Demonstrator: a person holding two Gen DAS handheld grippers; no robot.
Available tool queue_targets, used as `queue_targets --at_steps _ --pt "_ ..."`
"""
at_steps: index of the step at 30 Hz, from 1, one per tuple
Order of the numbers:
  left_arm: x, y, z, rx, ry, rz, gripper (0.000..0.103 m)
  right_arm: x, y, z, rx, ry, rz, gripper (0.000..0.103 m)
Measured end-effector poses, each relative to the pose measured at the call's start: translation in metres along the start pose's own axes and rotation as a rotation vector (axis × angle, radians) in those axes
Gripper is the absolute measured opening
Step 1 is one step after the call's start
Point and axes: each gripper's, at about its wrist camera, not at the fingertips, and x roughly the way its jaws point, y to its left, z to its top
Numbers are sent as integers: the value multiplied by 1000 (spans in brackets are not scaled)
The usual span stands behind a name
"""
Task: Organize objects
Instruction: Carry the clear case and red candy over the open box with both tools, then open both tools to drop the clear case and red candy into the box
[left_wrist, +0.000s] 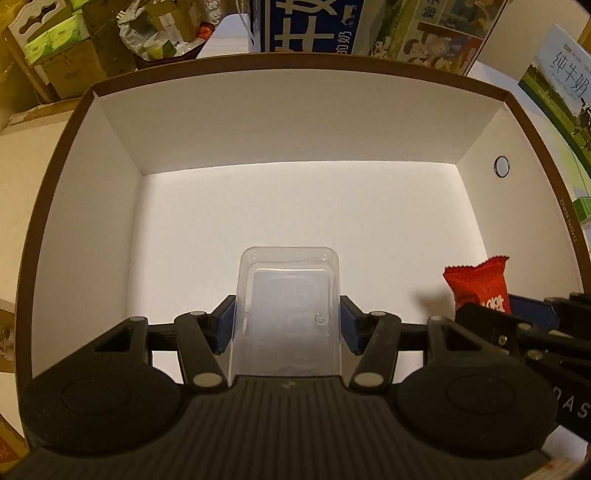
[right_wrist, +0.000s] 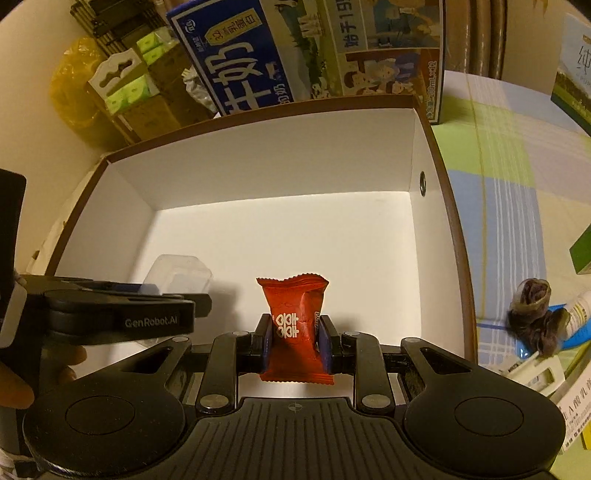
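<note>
Left gripper (left_wrist: 287, 320): we pinch a clear rectangular plastic tray (left_wrist: 288, 306) between the blue pads, over the near edge of the box floor.
Right gripper (right_wrist: 294, 341): our jaws clamp a red crinkle-edged foil candy packet (right_wrist: 293, 321), upright, near the same edge.
Box: a brown-rimmed, white-lined open cardboard box (left_wrist: 295, 122) lies below both grippers, milk cartons (right_wrist: 236, 59) behind its far wall.

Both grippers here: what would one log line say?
left gripper: shut on clear tub | right gripper: shut on red candy | both over white box
</note>
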Motion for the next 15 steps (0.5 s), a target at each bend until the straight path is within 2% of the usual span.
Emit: queue_targets --at_steps 2,5,8,11,15 --pt "1 0 0 4 4 -6 54 1 1 1 1 4 2 22" --pt "2 1 0 7 -1 -9 66 3 3 3 5 9 4 22" --pt "-1 5 1 12 -12 -7 70 6 5 5 12 17 9 22" --pt "-7 11 0 12 -29 -2 77 9 8 5 16 24 16 22" --pt "-15 23 -3 5 -45 3 81 12 13 9 7 9 26 25"
